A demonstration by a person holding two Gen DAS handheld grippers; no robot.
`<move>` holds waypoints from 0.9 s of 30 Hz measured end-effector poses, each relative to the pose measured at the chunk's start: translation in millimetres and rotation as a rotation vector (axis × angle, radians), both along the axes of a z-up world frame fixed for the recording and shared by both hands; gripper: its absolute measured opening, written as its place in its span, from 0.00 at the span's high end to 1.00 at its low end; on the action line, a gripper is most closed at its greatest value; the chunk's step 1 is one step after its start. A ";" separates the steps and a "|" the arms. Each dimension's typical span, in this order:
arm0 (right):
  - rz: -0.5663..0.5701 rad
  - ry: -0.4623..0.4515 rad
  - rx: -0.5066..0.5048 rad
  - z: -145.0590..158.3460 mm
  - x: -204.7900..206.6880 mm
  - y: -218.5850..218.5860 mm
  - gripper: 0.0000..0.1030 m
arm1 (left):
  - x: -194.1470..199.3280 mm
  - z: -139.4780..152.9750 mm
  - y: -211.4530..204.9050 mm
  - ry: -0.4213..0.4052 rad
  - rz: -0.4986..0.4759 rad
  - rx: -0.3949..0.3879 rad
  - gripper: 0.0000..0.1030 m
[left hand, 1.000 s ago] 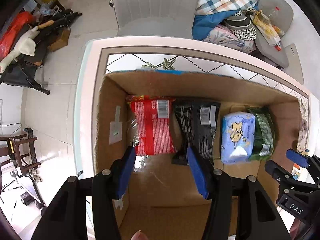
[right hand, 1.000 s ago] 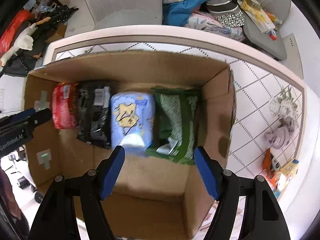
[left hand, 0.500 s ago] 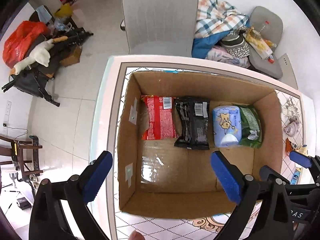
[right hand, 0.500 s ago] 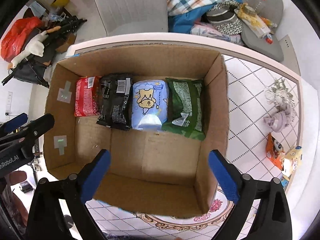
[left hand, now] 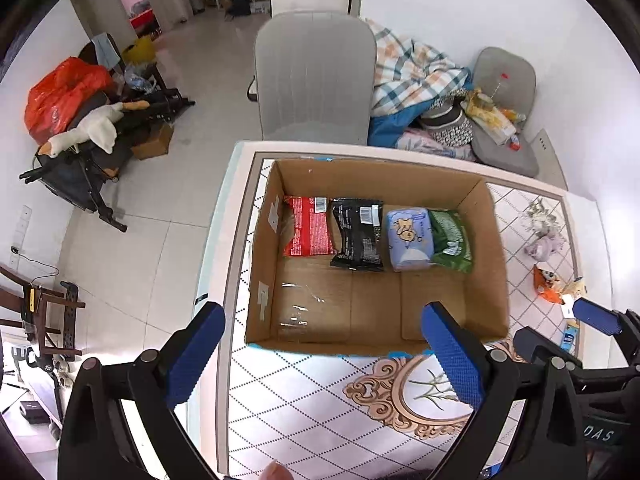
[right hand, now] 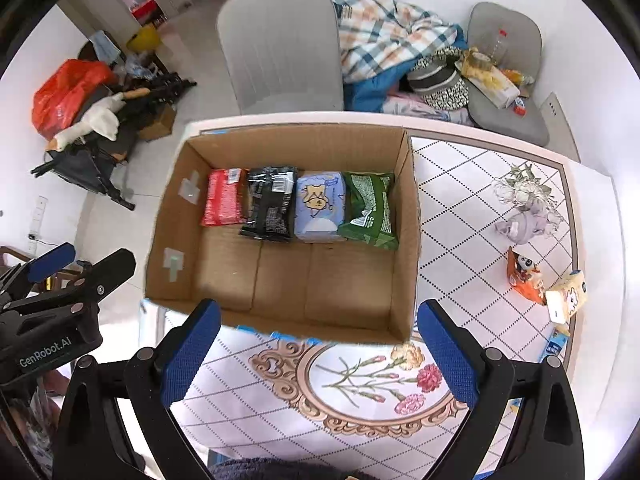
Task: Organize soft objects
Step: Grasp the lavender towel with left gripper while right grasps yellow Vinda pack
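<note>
A cardboard box (left hand: 486, 248) (right hand: 406, 208) stands open on the patterned table. Along its far wall lie a red pack (left hand: 310, 230) (right hand: 223, 203), a black pack (left hand: 359, 234) (right hand: 269, 208), a light blue pack (left hand: 410, 238) (right hand: 319, 206) and a green pack (left hand: 452, 240) (right hand: 370, 210), side by side. My left gripper (left hand: 324, 356) hangs above the box's near edge, open and empty. My right gripper (right hand: 318, 354) is also open and empty, high over the near edge. Each gripper shows at the side of the other's view.
An orange pack (right hand: 524, 276), a pale yellow pack (right hand: 568, 294) and a grey plush (right hand: 524, 220) lie on the table right of the box. A grey chair (left hand: 316, 80) stands behind the table. Clutter sits on the floor at left (left hand: 80, 120).
Both grippers have opened wide and risen out of the box, back toward its near edge. The four packs stay in their row along the far wall.
</note>
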State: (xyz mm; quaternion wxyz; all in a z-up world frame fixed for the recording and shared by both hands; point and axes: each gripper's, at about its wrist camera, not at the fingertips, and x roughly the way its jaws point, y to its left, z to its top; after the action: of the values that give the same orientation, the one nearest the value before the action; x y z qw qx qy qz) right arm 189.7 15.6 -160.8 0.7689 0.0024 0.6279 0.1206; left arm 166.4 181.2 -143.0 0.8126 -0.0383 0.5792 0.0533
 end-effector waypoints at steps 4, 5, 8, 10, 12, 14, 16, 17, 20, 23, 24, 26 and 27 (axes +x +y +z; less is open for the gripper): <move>0.001 -0.024 0.035 20.6 -19.8 -7.8 0.03 | -16.0 19.4 -8.3 -0.029 0.001 0.008 0.02; 0.001 -0.025 0.043 22.8 -23.0 -8.7 0.03 | -19.2 22.8 -10.4 -0.033 0.004 0.007 0.02; 0.003 -0.037 0.063 29.9 -30.7 -15.7 0.03 | -24.6 29.9 -17.8 -0.042 0.010 0.008 0.02; -0.007 -0.042 0.083 32.4 -32.9 -24.4 0.03 | -25.2 33.1 -25.0 -0.042 0.012 0.005 0.02; -0.025 -0.042 0.094 31.8 -33.1 -35.0 0.03 | -23.4 34.6 -35.0 -0.041 0.002 0.002 0.02; -0.056 -0.030 0.113 28.4 -31.3 -51.4 0.03 | -17.5 34.1 -48.0 -0.028 -0.018 0.008 0.02; -0.094 -0.008 0.136 23.2 -29.4 -71.8 0.03 | -7.1 32.7 -70.9 -0.026 -0.052 0.011 0.02; -0.123 0.002 0.142 19.8 -28.3 -85.7 0.03 | -2.9 31.8 -80.7 -0.025 -0.069 0.011 0.02; -0.209 0.025 0.145 11.2 -24.8 -128.8 0.03 | 16.2 24.3 -126.0 -0.022 -0.153 0.021 0.02; -0.344 0.054 0.139 -2.9 -20.7 -198.4 0.03 | 40.7 7.7 -182.5 0.005 -0.260 0.055 0.02; -0.382 0.057 0.135 -6.9 -19.7 -217.6 0.03 | 52.2 -1.4 -206.6 0.026 -0.298 0.063 0.02; -0.482 0.076 0.109 -21.1 -16.2 -268.9 0.03 | 72.7 -16.9 -243.1 0.057 -0.359 0.066 0.02; -0.522 0.085 0.109 -27.8 -14.5 -288.9 0.03 | 84.1 -26.5 -265.3 0.073 -0.392 0.072 0.02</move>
State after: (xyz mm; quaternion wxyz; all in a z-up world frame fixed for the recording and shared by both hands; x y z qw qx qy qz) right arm 175.1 -273.3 -188.6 0.7456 0.2104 0.6305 -0.0483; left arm 250.4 -84.1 -169.4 0.7867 0.1062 0.6023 -0.0841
